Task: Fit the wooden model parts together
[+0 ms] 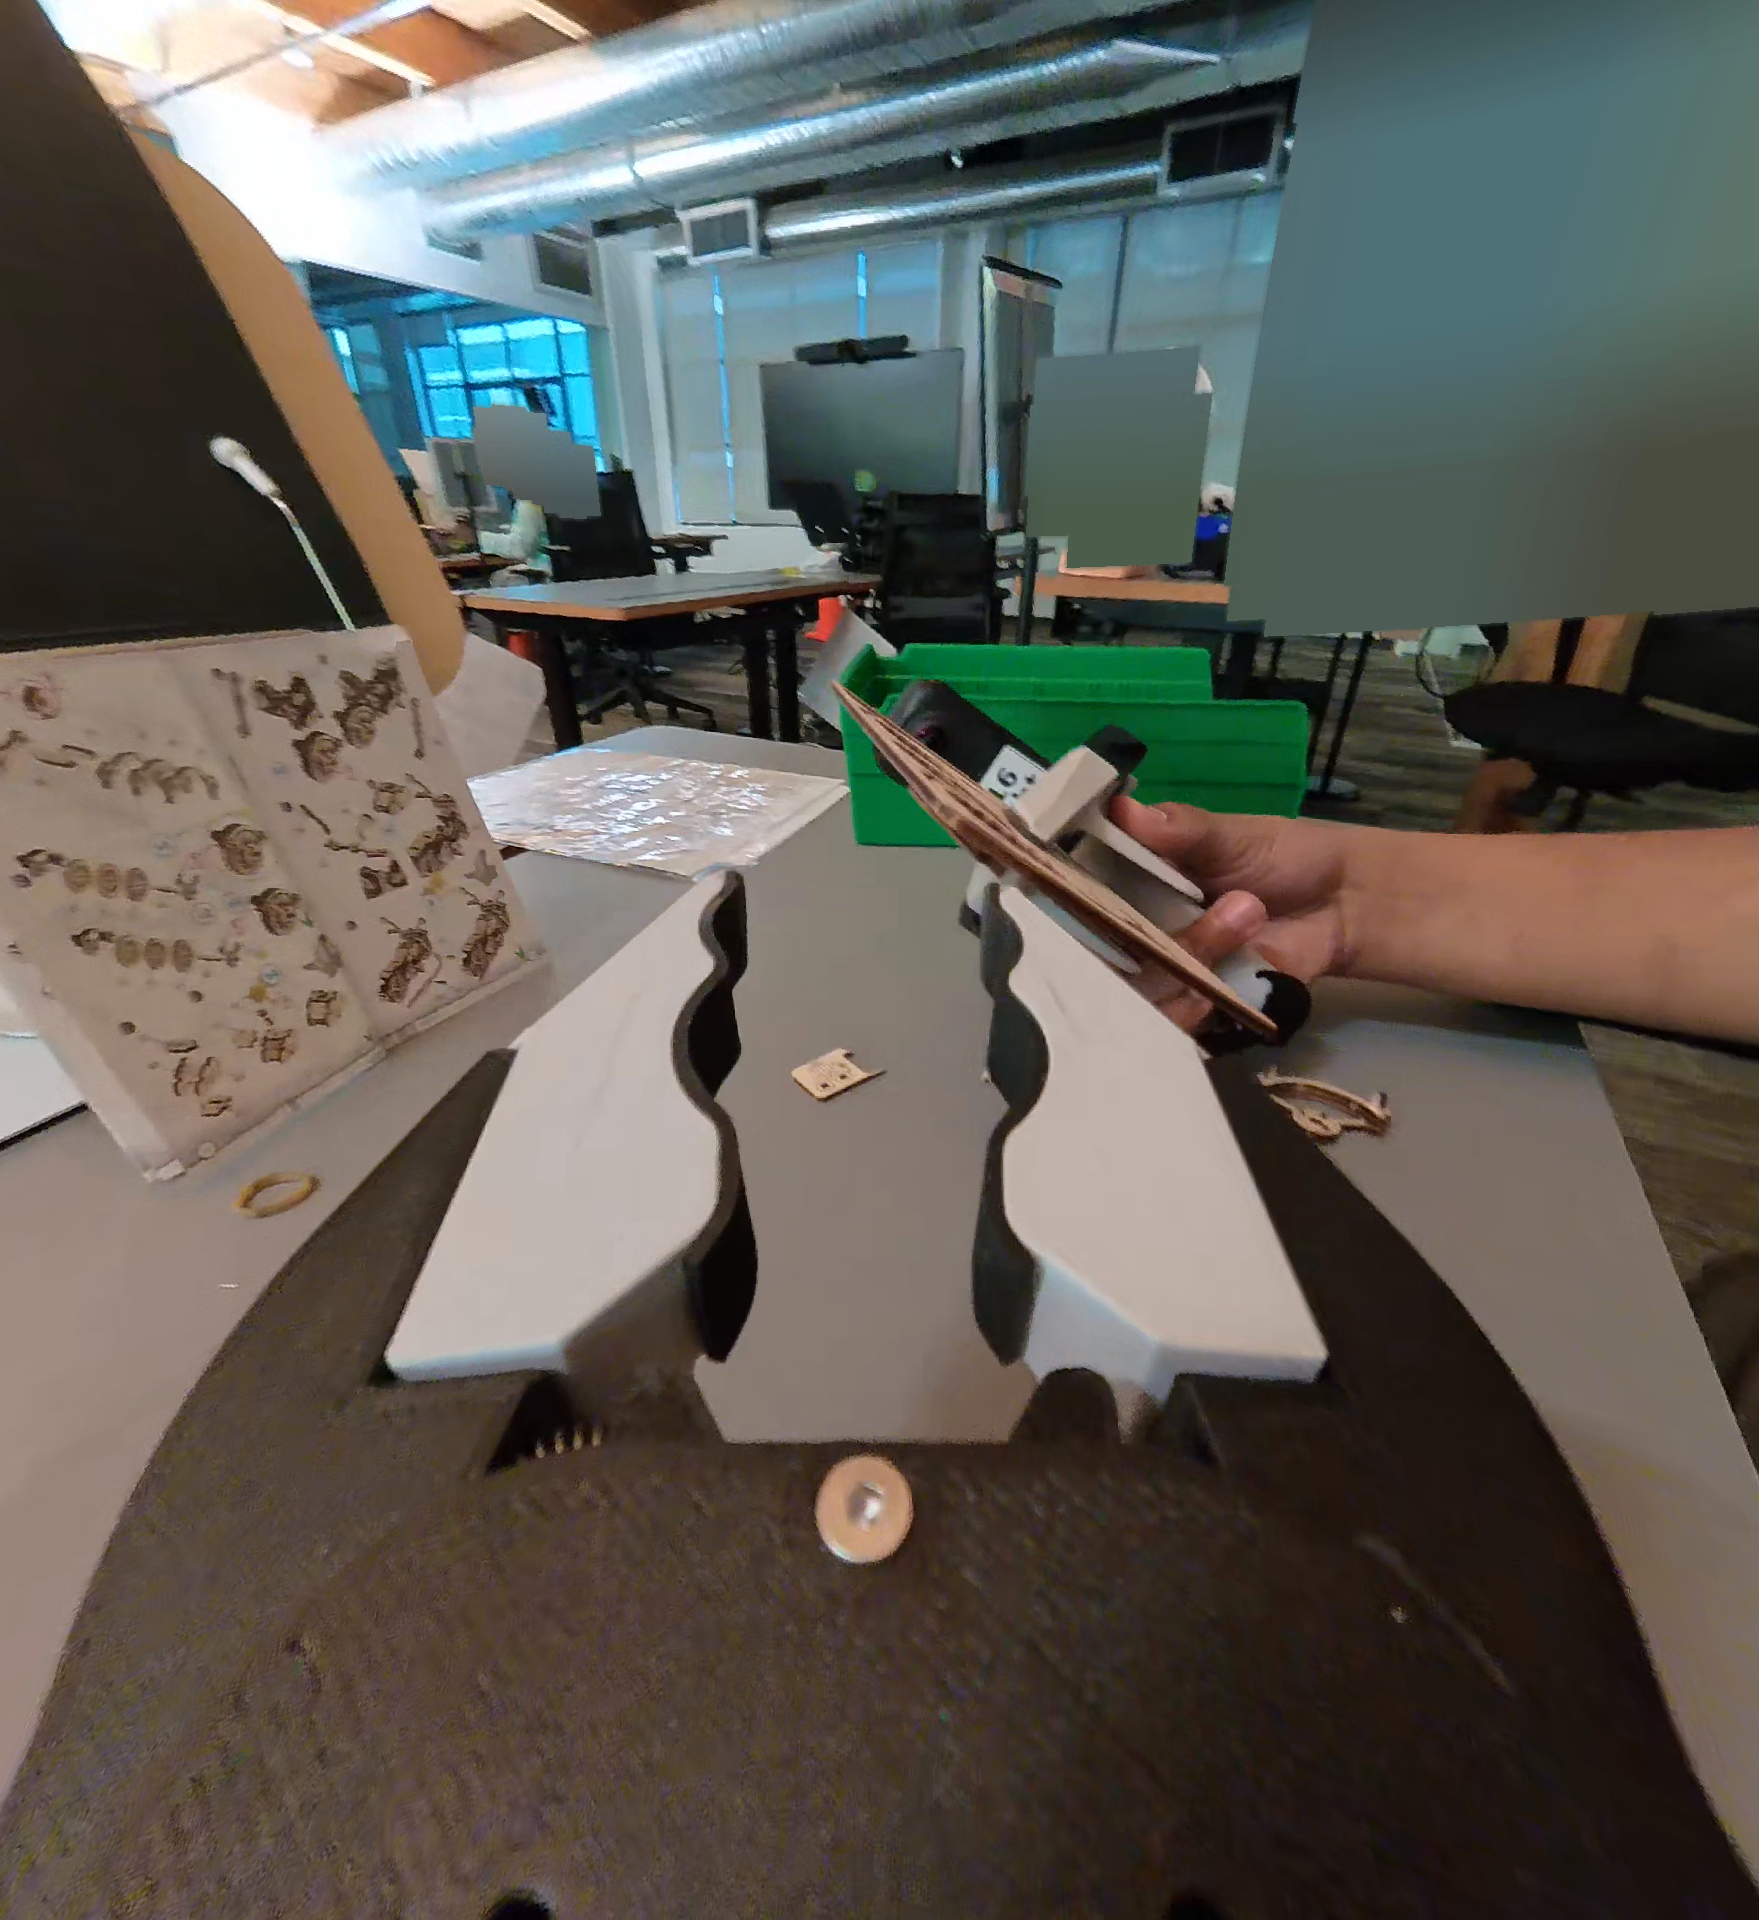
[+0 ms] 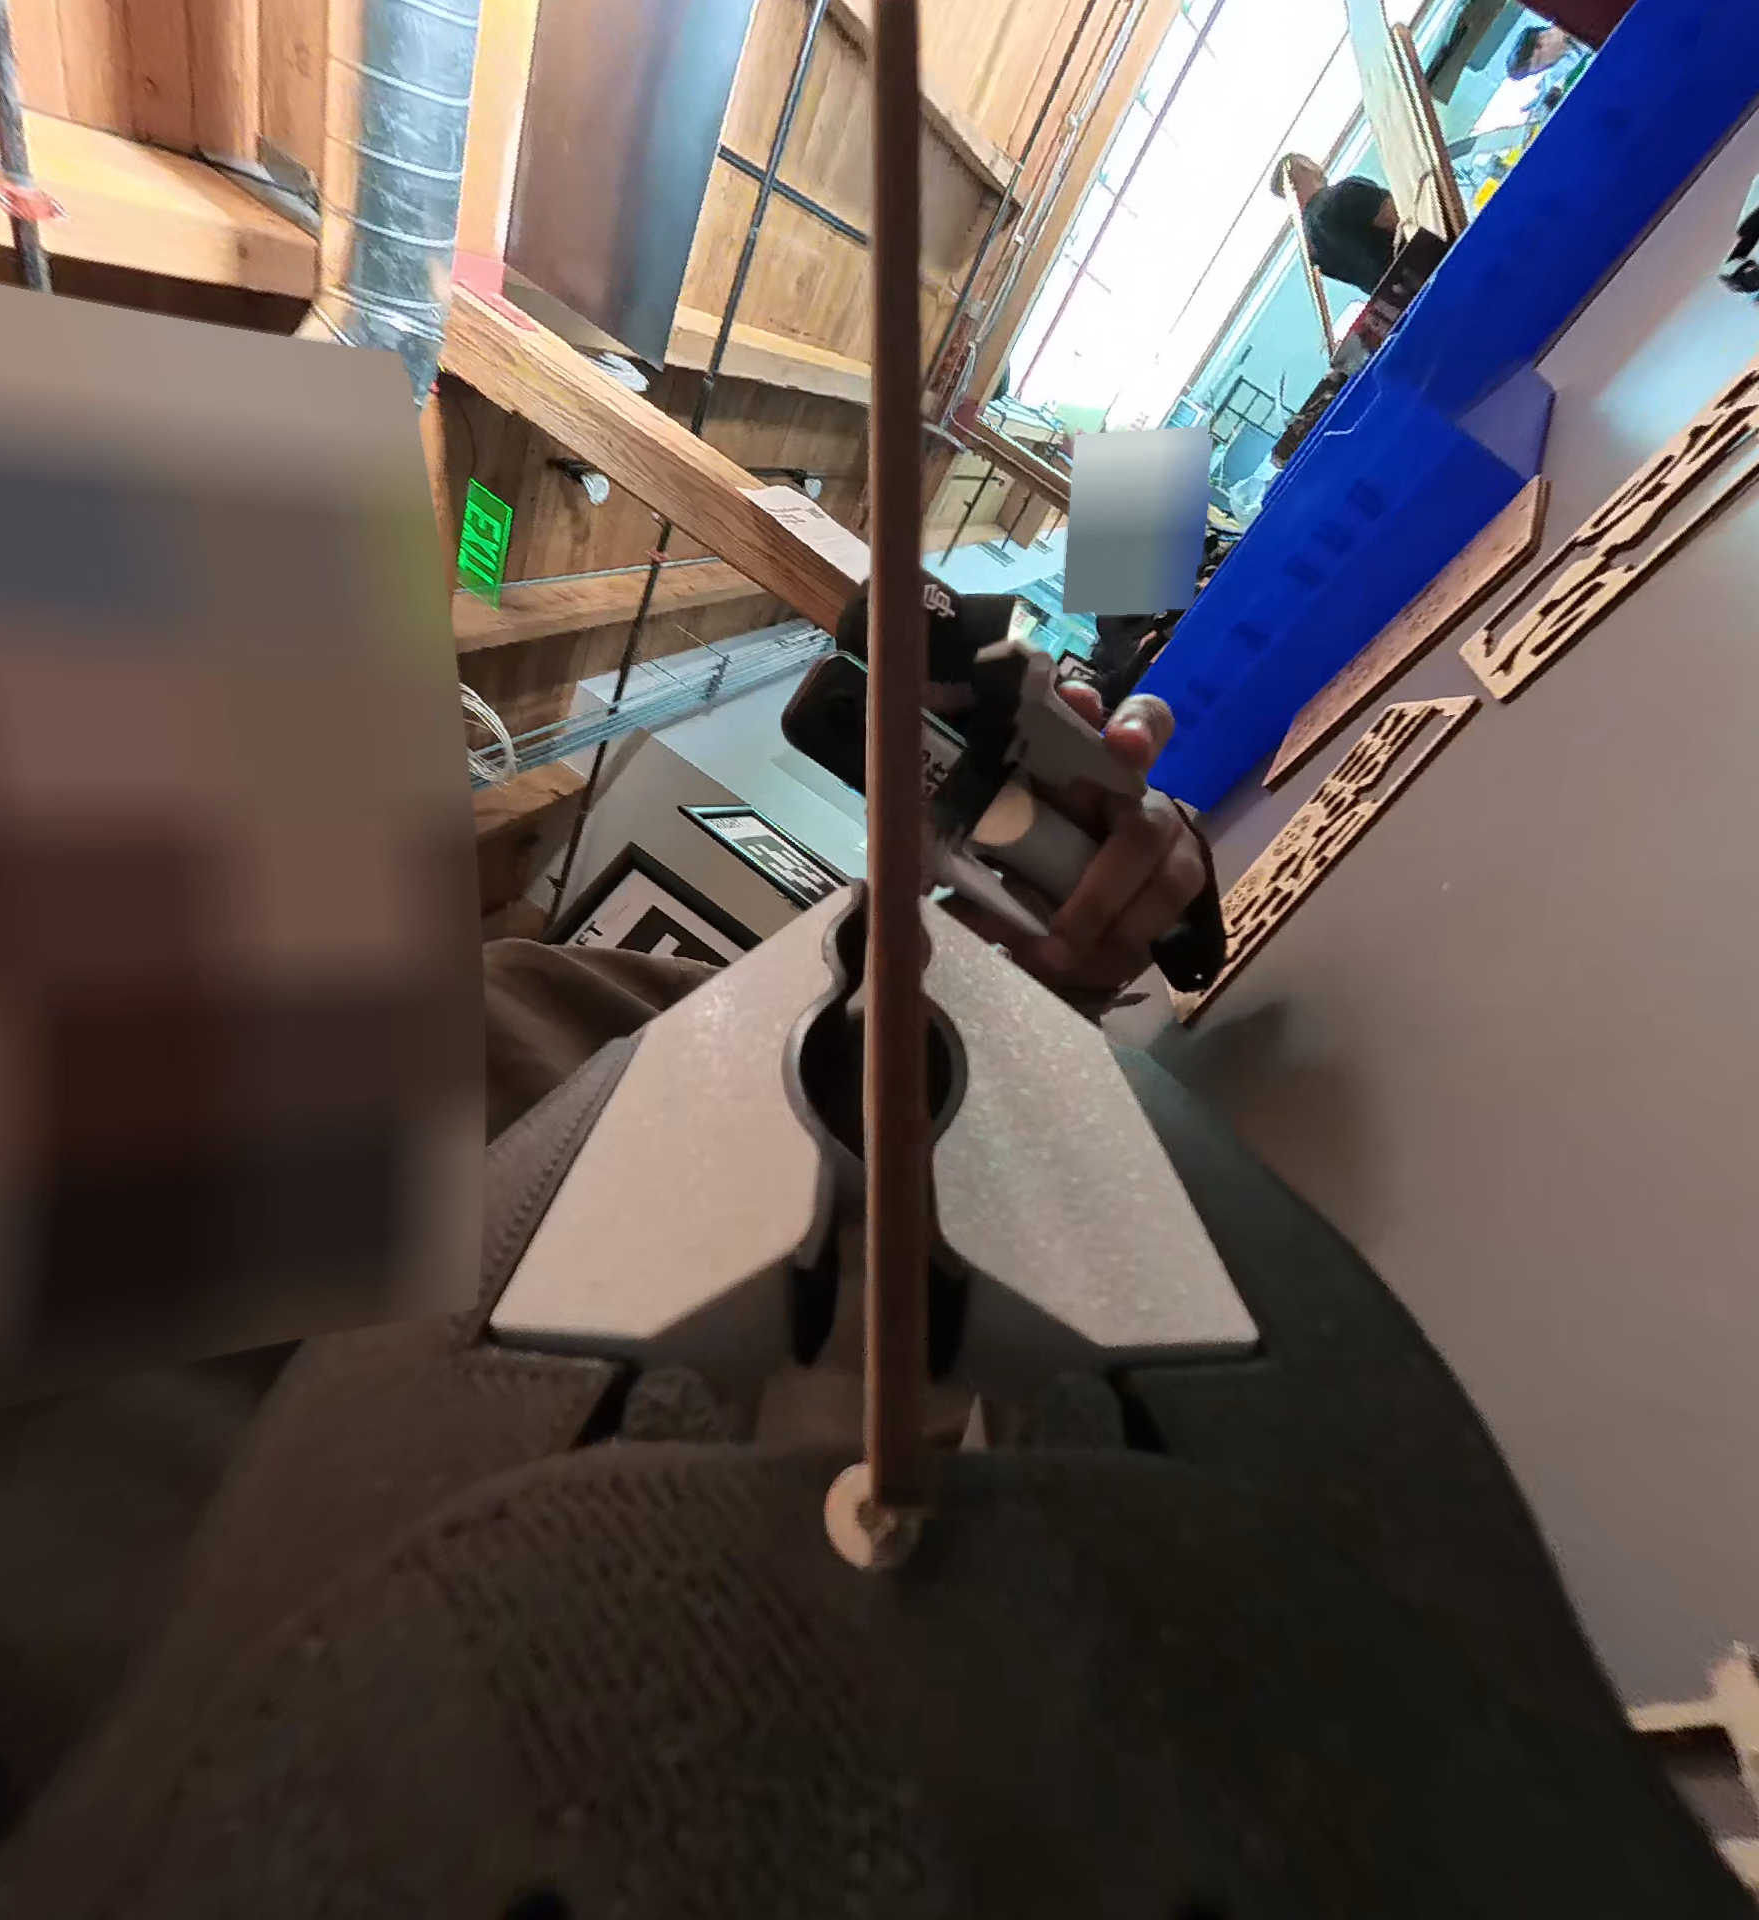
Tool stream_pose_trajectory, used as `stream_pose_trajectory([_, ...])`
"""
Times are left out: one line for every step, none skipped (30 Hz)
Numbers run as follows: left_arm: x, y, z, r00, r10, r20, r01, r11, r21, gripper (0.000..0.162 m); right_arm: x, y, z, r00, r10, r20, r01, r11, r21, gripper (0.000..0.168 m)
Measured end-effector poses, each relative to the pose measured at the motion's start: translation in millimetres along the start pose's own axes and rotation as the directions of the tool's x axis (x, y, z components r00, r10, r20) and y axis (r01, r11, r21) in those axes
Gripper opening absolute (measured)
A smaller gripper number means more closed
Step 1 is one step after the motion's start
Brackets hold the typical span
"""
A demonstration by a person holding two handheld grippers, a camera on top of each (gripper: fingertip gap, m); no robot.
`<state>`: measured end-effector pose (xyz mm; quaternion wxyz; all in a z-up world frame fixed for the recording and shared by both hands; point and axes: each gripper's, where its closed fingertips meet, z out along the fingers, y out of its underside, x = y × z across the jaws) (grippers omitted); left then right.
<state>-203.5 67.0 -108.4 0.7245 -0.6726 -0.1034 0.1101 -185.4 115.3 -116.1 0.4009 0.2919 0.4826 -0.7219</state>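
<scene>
My left gripper (image 1: 859, 925) is open and empty, held above the grey table (image 1: 854, 1247). A small wooden piece (image 1: 833, 1073) lies on the table between its fingers. A curved wooden part (image 1: 1324, 1107) lies to the right. My right gripper (image 2: 885, 925) is shut on a thin wooden sheet (image 2: 890, 623), seen edge on. In the left wrist view the right gripper (image 1: 1093, 831) holds this sheet (image 1: 1020, 852) tilted in the air, up and to the right. The left gripper (image 2: 1020, 769) shows beyond the sheet in the right wrist view, in a hand.
An instruction sheet (image 1: 220, 883) stands propped at the left, with a rubber band (image 1: 275, 1193) in front. A foil bag (image 1: 646, 805) and a green bin (image 1: 1114, 717) sit at the back. A blue bin (image 2: 1374, 520) and cut-out wooden sheets (image 2: 1633, 499) lie on the table. Between my left fingertips and the rubber band (image 1: 275, 1193) there is roughly 20 cm.
</scene>
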Motion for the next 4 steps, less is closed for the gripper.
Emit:
stream_pose_trajectory([2.9, 2.1, 0.5, 1.0, 0.008, -0.017, -0.009, 1.0, -0.011, 0.046, 0.1, -0.4, -0.6, 1.0, 0.007, 0.001, -0.007, 1.0, 0.003, 0.002])
stream_pose_trajectory([5.7, 3.0, 0.8, 0.999, 0.021, -0.029, -0.021, 1.0, -0.016, 0.048, 0.8, -0.6, -1.3, 1.0, 0.013, -0.001, -0.013, 1.0, 0.004, 0.002])
stream_pose_trajectory([7.7, 3.3, 1.3, 0.999, 0.034, -0.034, -0.035, 0.999, -0.02, 0.049, 1.2, -0.5, -1.9, 1.0, 0.021, 0.0, -0.021, 1.0, 0.004, 0.002])
stream_pose_trajectory([8.5, 3.4, 1.8, 0.998, 0.047, -0.031, -0.048, 0.999, -0.023, 0.049, 1.2, -0.3, -2.2, 0.999, 0.031, 0.003, -0.031, 1.0, 0.003, 0.002])
